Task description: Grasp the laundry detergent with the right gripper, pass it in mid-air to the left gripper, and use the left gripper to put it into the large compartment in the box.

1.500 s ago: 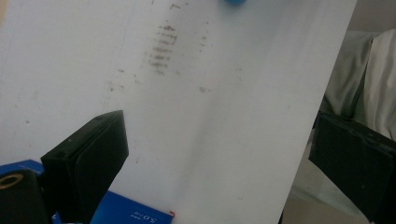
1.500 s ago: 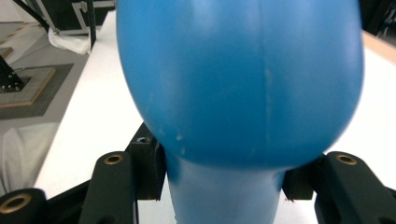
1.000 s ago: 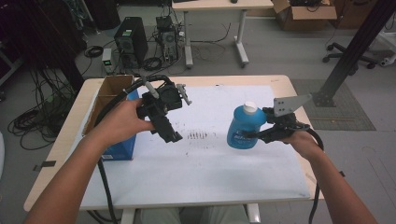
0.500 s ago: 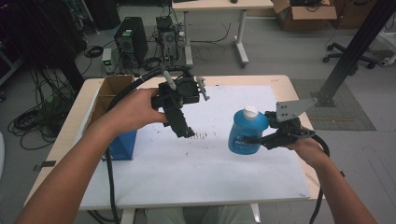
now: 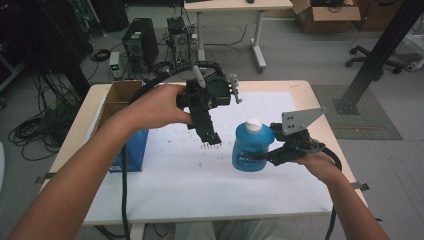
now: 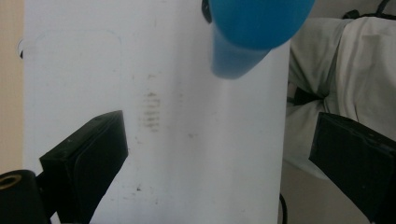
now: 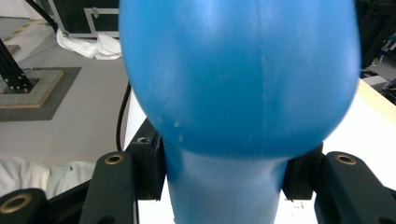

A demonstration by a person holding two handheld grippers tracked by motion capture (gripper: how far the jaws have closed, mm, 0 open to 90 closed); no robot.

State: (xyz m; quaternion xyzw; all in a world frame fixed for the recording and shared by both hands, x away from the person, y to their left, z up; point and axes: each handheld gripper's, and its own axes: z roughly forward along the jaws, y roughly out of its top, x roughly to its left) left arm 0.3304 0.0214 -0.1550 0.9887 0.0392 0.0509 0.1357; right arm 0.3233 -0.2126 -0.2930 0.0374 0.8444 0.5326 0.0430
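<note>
Blue bottle [image 5: 250, 150] is the one thing in hand: a single plastic bottle with one white cap [image 5: 254, 124], standing upright over the white sheet [image 5: 200, 180] toward the right side of the table; whether its base rests on the sheet we cannot tell. We count two grippers. Our right gripper [image 5: 260, 156] comes in level from the right and is clamped on the bottle's narrower lower body; in the right gripper view the two black jaws press against either side of that blue body [image 7: 224, 186], beneath its bulging shoulder. Our left gripper [image 5: 214, 139] hangs in the air above the sheet, just left of the bottle and apart from it, pointing downward; in the left gripper view its two jaws stand wide apart with nothing between them, and the bottle [image 6: 243, 42] shows at the top of that frame.

We count one cardboard box [image 5: 116, 100] at the table's left edge, with one blue box [image 5: 135, 150] beside it. The white sheet covers most of the pale wooden table [image 5: 320, 115] and carries a small patch of dark smudges [image 5: 210, 146] near its middle.

Beyond the table the floor is grey, with one computer tower [image 5: 140, 45], tangled cables [image 5: 35, 130], a second table [image 5: 235, 7], one open cardboard carton [image 5: 325, 10], and one office chair [image 5: 380, 55].
</note>
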